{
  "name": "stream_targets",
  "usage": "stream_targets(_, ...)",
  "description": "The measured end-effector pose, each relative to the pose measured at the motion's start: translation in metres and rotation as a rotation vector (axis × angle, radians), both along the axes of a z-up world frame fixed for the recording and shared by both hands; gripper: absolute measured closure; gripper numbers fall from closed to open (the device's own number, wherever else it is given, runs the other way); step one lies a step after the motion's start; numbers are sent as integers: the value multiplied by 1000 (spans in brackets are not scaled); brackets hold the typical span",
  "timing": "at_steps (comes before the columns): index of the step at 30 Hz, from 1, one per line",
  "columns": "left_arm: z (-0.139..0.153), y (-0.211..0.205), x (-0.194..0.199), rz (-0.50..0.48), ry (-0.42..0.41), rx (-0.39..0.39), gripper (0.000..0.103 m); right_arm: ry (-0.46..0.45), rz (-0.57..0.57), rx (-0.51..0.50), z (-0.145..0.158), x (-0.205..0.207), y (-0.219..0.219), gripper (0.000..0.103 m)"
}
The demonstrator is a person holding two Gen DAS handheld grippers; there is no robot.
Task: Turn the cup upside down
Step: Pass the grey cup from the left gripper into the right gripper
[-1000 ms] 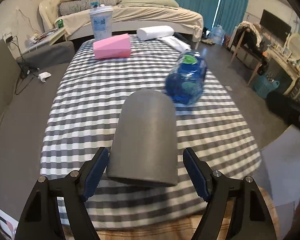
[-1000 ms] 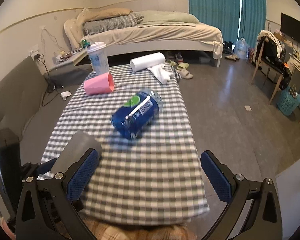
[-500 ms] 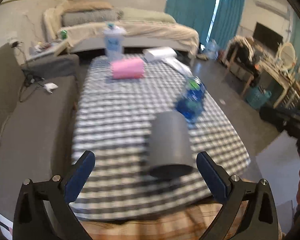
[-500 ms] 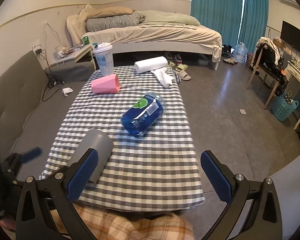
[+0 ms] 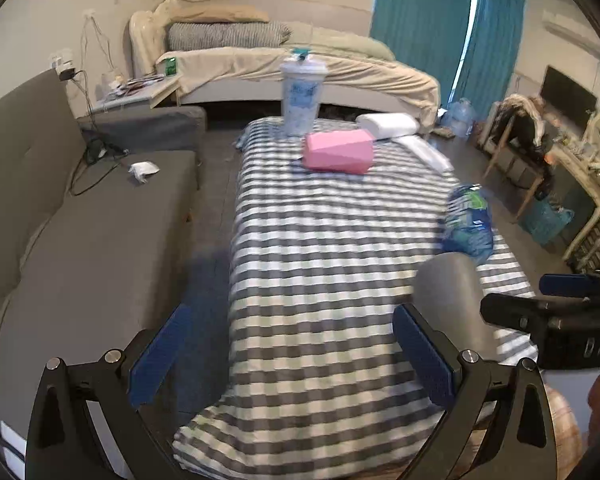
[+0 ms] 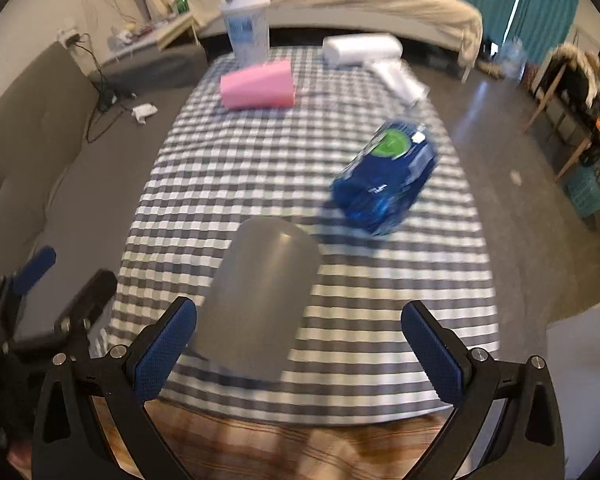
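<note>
A grey cup (image 6: 260, 300) stands upside down near the front edge of the checked table (image 6: 260, 168). It also shows in the left wrist view (image 5: 452, 296), at the right behind my right fingertip. My left gripper (image 5: 292, 354) is open and empty, off to the left of the cup. My right gripper (image 6: 300, 346) is open and empty, facing the cup, which sits just ahead of its left finger (image 6: 164, 348). The left gripper also shows in the right wrist view at the far left (image 6: 36, 288).
A blue wipes pack (image 6: 384, 184) lies right of the cup. A pink cup (image 6: 258, 86) lies on its side at the back. A tall white tumbler (image 6: 246, 28) and a paper roll (image 6: 362, 48) stand behind it. A grey sofa (image 5: 80, 240) runs along the left.
My left gripper has let go of the grey cup, opened wide and swung left. My right gripper has moved in toward the cup.
</note>
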State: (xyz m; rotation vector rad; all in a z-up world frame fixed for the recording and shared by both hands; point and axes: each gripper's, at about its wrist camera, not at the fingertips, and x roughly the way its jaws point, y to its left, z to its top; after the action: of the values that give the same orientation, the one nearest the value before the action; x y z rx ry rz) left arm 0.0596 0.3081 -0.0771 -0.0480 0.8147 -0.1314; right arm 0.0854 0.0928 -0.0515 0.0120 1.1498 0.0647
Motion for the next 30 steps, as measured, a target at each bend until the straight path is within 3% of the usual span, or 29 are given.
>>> stream_targets(8, -25, 25, 19, 29, 55, -15, 0, 120, -74, 6, -19, 49, 4, 3)
stream_targets(11, -32, 35, 25, 48, 68, -23, 0, 165, -86, 19, -31, 56, 4, 10)
stream_targets(18, -36, 46, 29, 75, 80, -45, 0, 240, -95, 71, -53, 60, 6, 15)
stream_targets(20, -36, 48, 27, 88, 74, -47, 0, 247, -92, 117, -55, 61, 6, 27)
stream_targets(21, -35, 49, 27, 94, 75, -46, 0, 248, -94, 131, -55, 61, 6, 27)
stream_targets(25, -31, 54, 26, 107, 67, -53, 0, 214, -90, 153, -48, 57, 4, 28)
stream_targets(30, -26, 52, 24, 113, 59, -55, 0, 28, -49, 139, -19, 44, 1, 28)
